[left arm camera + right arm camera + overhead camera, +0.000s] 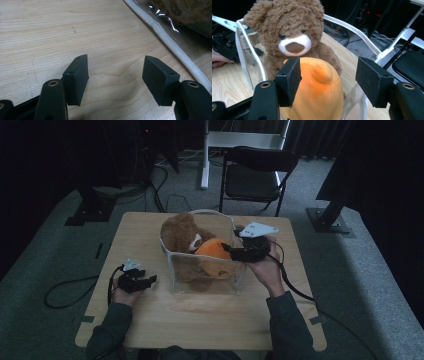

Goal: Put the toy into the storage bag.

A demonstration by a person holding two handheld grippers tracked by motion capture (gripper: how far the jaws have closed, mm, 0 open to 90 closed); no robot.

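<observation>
Inside the clear bag (pixel 205 280) at the middle of the bench (pixel 200 320), an orange plush toy (pixel 216 256) lies at the right, against a brown teddy bear (pixel 180 236) seated at the far left of the bag. The right gripper (pixel 231 249) is held at the bag's right rim, its fingers (pixel 288 80) spread wide to either side of the orange plush, with no contact to be seen on the right side. The step in hand is judged to be the approach for a grasp. Next, the fingers would have to be closed on the plush. The left gripper (pixel 150 280) is rested on the bench left of the bag, fingers (pixel 75 80) apart and empty.
</observation>
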